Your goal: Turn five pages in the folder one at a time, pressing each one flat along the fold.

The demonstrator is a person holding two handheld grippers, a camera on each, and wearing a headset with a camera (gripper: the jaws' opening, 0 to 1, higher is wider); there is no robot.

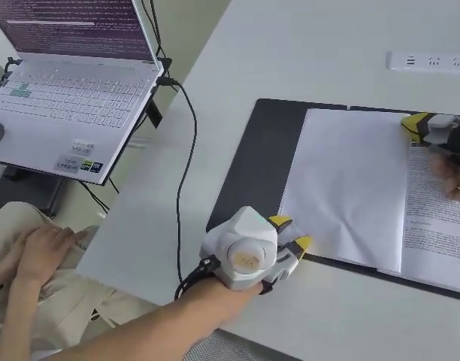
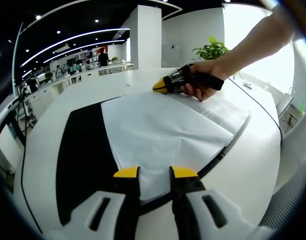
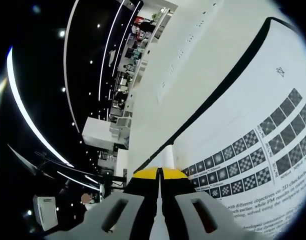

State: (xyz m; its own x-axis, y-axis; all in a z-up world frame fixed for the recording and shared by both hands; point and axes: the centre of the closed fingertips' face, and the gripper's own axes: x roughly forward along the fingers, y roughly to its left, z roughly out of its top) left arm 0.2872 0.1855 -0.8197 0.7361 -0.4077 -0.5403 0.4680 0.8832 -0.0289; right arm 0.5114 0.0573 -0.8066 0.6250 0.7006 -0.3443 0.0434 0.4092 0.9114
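Over the one open folder are two tongs: left tongs apart, right tongs pressed together.

The head view looks down on the white bench and the open black folder of white pages, shared by all three views. The left gripper view sits low at its near edge, facing across; the right gripper view, rolled, skims its printed page.
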